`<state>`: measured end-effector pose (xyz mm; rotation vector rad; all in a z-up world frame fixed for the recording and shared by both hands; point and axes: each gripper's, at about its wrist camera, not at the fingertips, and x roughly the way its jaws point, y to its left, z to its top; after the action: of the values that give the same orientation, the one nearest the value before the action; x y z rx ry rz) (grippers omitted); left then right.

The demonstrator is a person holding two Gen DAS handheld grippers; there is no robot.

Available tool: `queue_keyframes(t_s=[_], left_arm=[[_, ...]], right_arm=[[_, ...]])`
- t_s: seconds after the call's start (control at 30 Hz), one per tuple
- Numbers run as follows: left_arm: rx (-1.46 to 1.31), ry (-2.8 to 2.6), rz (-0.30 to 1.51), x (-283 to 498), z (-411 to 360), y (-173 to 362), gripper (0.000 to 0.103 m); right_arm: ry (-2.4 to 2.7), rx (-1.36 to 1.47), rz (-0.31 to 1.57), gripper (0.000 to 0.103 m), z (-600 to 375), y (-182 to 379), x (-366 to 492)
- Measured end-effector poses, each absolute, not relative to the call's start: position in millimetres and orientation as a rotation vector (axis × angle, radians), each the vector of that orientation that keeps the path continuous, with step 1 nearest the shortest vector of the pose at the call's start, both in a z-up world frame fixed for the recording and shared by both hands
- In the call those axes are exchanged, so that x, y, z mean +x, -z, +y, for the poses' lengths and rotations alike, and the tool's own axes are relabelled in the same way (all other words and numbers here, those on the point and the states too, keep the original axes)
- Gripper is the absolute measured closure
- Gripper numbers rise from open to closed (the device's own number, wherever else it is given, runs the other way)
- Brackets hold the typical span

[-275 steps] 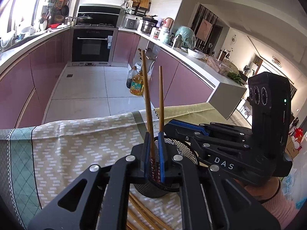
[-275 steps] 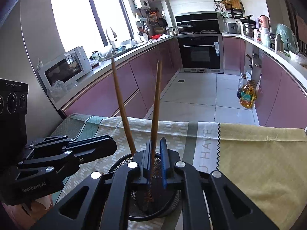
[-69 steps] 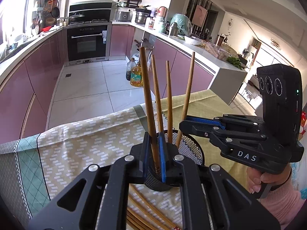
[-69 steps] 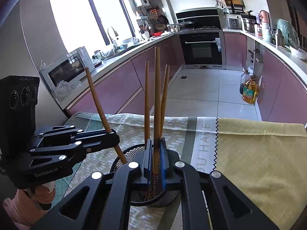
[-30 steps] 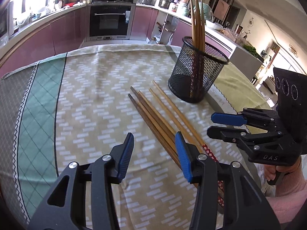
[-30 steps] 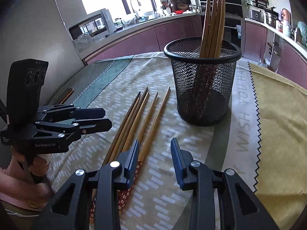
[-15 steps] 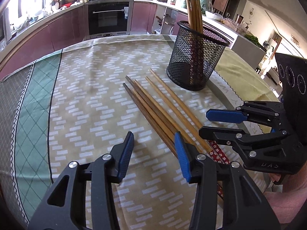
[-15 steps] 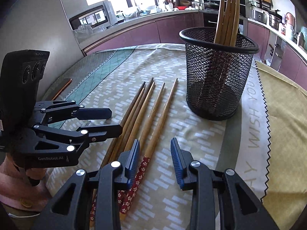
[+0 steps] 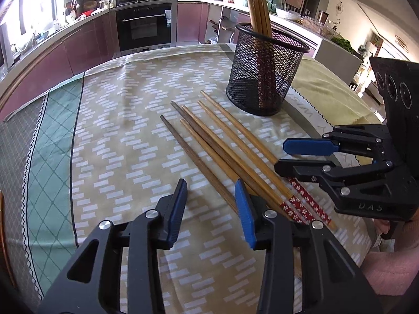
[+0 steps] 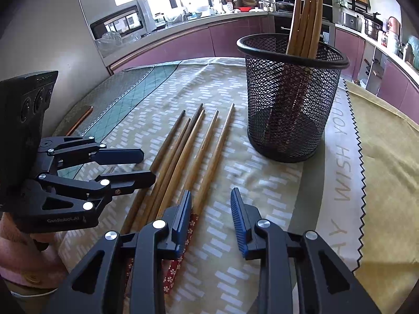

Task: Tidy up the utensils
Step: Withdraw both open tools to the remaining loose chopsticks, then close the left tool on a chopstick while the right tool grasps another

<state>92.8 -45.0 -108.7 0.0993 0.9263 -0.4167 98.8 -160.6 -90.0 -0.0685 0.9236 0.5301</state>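
On the left we have the left gripper, low over the patterned tablecloth. Its jaws are closing, and between them lies the darkest chopstick, the outermost one; the blue pads do not press on it yet. To do this well, we should lower the tips until they nearly touch the cloth and center them on this one stick only, because the neighbour lies just beside it and could be caught together with it.

In the middle are five loose chopsticks, side by side on the cloth with their thin tips pointing toward the holder (two of them have red flowered ends near us).

Further right is the right gripper. Its jaws are also closing, but we see only bare cloth between them; the nearest stick passes under its left finger. We should move it a little to the left before it closes completely, otherwise it will grip nothing.

At the far right stands the black mesh holder, with four chopsticks already upright inside. After the grip, we should lift each stick clear and turn it upright before lowering it in.
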Motion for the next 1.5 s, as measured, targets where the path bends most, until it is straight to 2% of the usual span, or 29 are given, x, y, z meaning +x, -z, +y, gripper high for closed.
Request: queue_keyframes(t_s=[0.17,0.33,0.43,0.47,0.5,0.57,0.93,1.03,1.13,1.23,1.5], left_arm=[[0.092,0.416,0.93,96,-43,109,0.066],[0.087,0.391,0.925,101,-44,109,0.073],[0.071,0.378,0.925,103,-43,109,0.08],[0.061,0.377,0.926,103,-42,109,0.085],[0.049,0.378,0.927,103,-41,108,0.087],[0.044,0.373,0.924,102,-41,108,0.087],[0.041,0.346,0.913,95,-36,103,0.096],[0.046,0.344,0.934,97,-36,106,0.083],[0.049,0.347,0.934,98,-37,108,0.08],[0.051,0.34,0.929,100,-37,108,0.086],[0.035,0.334,0.912,96,-37,103,0.096]], right_arm=[[-0.507,-0.103,0.923,0.077,-155,90,102],[-0.486,-0.122,0.915,0.077,-149,91,108],[-0.473,-0.102,0.916,0.084,-151,91,110],[-0.47,-0.087,0.918,0.089,-153,92,111],[-0.467,-0.07,0.921,0.094,-155,92,111],[-0.471,-0.031,0.927,0.097,-162,93,112],[-0.502,0.041,0.889,0.097,-176,84,104],[-0.522,0.031,0.887,0.097,-174,83,102],[-0.544,0.012,0.889,0.097,-168,83,102],[-0.566,-0.002,0.89,0.097,-163,84,100],[-0.57,-0.029,0.903,0.097,-160,87,100]])
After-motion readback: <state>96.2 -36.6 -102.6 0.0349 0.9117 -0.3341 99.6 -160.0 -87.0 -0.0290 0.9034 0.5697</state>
